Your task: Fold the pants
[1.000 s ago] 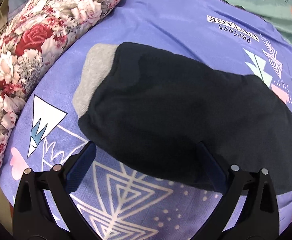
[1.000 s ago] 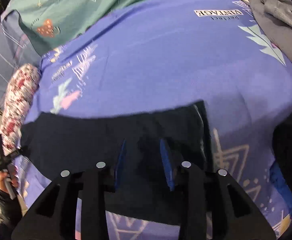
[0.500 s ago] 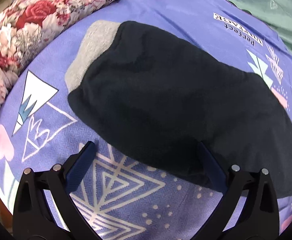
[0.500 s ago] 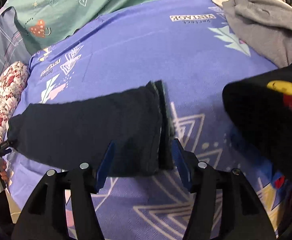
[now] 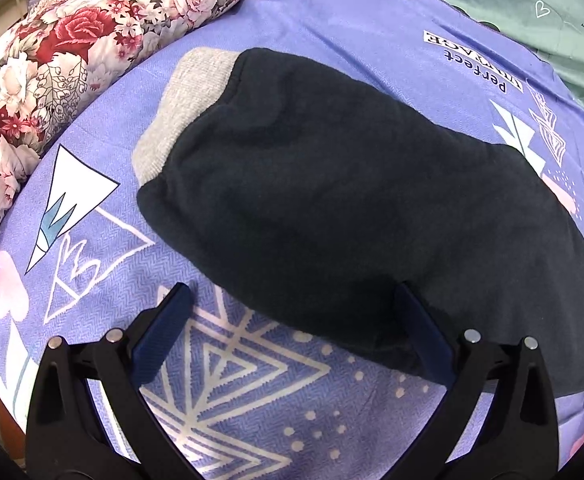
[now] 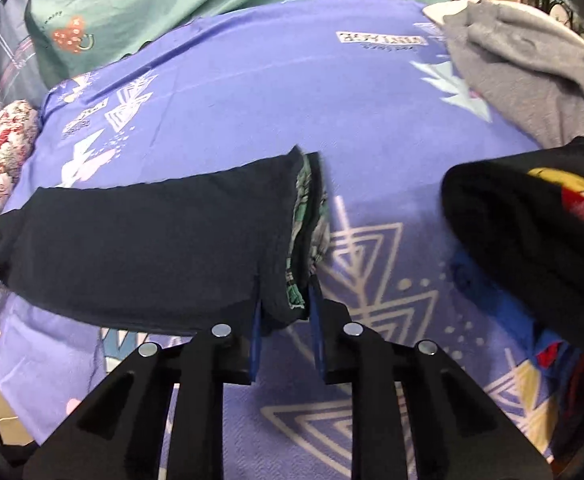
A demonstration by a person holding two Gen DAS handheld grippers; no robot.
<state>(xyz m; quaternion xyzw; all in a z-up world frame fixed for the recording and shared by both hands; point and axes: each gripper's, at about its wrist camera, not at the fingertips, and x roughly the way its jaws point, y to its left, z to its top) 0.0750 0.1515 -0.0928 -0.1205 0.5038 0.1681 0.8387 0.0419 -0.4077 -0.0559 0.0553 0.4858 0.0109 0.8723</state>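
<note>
- While the dark pants [image 6: 139, 240] lie flat across the purple bedsheet [image 6: 275, 92], the right gripper [image 6: 285, 312] is closing its jaws, with the hem corner of the pants between the pads.
- Left gripper [image 5: 292, 308] stands wide, holding nothing, one finger on the sheet and the other over the pants' edge.
- Grey waistband [image 5: 179, 108] points toward the floral pillow [image 5: 71, 40].
- Black garment [image 6: 532, 232] and grey garment [image 6: 520, 80] lie at the right, apart from the pants.

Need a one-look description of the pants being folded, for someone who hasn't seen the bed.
On the purple patterned bedsheet, look mid-bed, between the floral pillow and the black garment with a yellow patch. The dark pants lie there in a long band; only they have a grey waistband and a green-patterned lining at the other end.
</note>
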